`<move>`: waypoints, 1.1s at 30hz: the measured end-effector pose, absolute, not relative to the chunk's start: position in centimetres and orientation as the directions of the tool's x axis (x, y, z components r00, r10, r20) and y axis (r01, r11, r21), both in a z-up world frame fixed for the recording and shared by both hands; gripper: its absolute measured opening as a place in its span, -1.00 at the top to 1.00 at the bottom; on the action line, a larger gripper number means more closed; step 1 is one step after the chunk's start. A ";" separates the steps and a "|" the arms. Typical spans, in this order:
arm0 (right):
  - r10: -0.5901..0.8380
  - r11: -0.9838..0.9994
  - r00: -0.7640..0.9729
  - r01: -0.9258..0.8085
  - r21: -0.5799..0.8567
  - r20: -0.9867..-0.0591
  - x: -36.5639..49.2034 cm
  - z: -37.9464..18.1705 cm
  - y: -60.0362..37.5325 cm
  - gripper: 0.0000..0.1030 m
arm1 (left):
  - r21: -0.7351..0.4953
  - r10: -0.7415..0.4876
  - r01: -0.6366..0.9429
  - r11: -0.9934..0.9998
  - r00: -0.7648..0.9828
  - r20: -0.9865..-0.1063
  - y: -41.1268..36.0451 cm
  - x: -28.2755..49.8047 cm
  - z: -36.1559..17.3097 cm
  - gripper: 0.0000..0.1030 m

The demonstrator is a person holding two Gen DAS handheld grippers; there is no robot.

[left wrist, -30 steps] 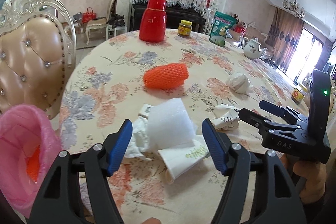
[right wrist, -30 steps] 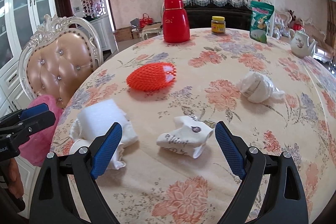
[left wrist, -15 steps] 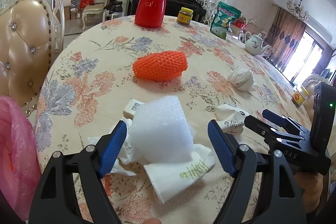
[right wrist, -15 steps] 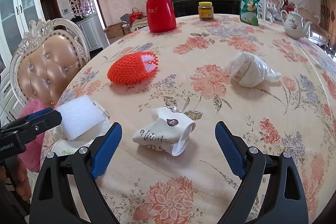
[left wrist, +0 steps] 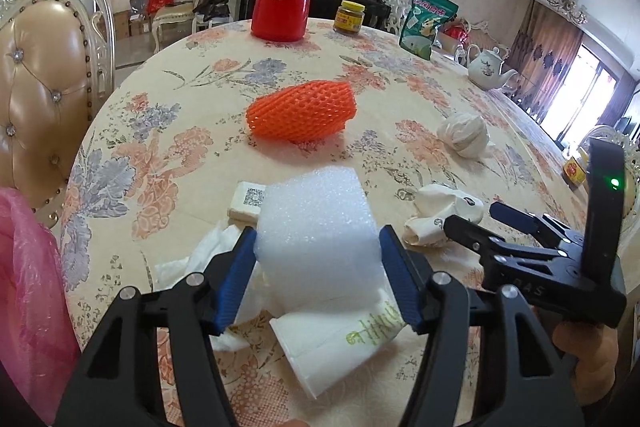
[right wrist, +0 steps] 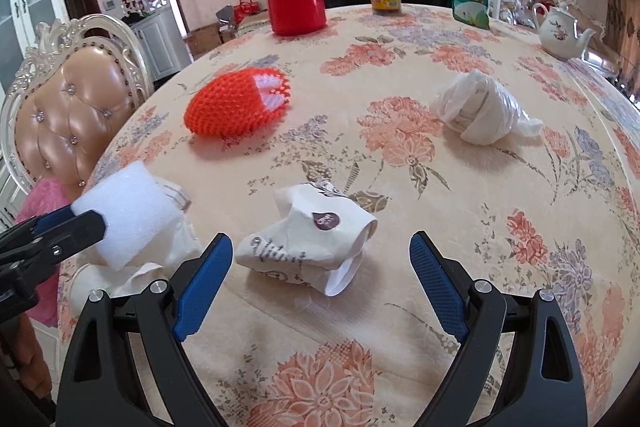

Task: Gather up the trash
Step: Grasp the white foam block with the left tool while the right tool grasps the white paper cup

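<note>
Tabletop (left wrist: pixel 192 115): it lies under both your grippers, floral cloth all over, trash scattered ahead of the fingers.
Pink bag (left wrist: pixel 28 291): it hangs off the edge to the left of your left gripper; judging by the task, the trash goes there.
Foam block (left wrist: pixel 316 227): it sits between the pads of your left gripper (left wrist: pixel 318 271), resting on a paper cup (left wrist: pixel 340 343) and tissue.
Left gripper: its jaws are closing, and both blue pads look to be touching the block's sides. The foam is soft, so a shallow pinch could let it slip out, or drag the cup and tissue toward the edge.
Crumpled cup (right wrist: pixel 308 243): it lies just ahead of your right gripper (right wrist: pixel 322 285), between the line of its fingers but beyond the tips.
Right gripper: it stands wide open and holds nothing. Closing from here would likely catch only the cup's near edge and push it away.
Orange net sleeve (right wrist: pixel 236 103) and white plastic wad (right wrist: pixel 480 113): both lie further ahead, well apart.
</note>
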State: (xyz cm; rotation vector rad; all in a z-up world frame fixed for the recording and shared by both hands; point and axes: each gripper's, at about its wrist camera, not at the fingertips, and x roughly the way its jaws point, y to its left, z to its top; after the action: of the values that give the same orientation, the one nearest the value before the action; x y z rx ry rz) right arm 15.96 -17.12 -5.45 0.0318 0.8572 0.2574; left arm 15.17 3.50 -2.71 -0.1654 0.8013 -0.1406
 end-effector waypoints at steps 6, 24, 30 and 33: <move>0.221 0.974 0.628 -0.186 0.132 -0.746 16.5 -5.4 -17.2 -0.65 | -0.194 -0.193 0.082 0.978 0.716 -0.671 3.5 14.1 -1.3 -0.17; 0.141 0.984 0.544 -0.171 0.055 -0.827 19.3 -6.5 -16.2 -0.36 | -0.225 -0.229 0.112 0.968 0.758 -0.610 4.3 11.1 1.0 -0.17; 0.166 0.978 0.528 -0.196 0.071 -0.833 18.0 -6.9 -16.2 -0.15 | -0.230 -0.231 0.110 0.967 0.763 -0.604 4.6 10.2 1.1 -0.17; 0.175 0.976 0.546 -0.207 0.070 -0.819 16.9 -6.5 -16.4 -0.14 | -0.230 -0.227 0.105 0.967 0.766 -0.601 5.0 9.9 1.2 -0.17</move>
State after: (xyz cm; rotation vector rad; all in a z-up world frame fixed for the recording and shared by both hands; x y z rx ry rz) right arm 16.86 -16.42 -6.46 -0.0366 0.9667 0.2267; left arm 9.86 4.97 1.19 -0.1878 0.6752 -0.1816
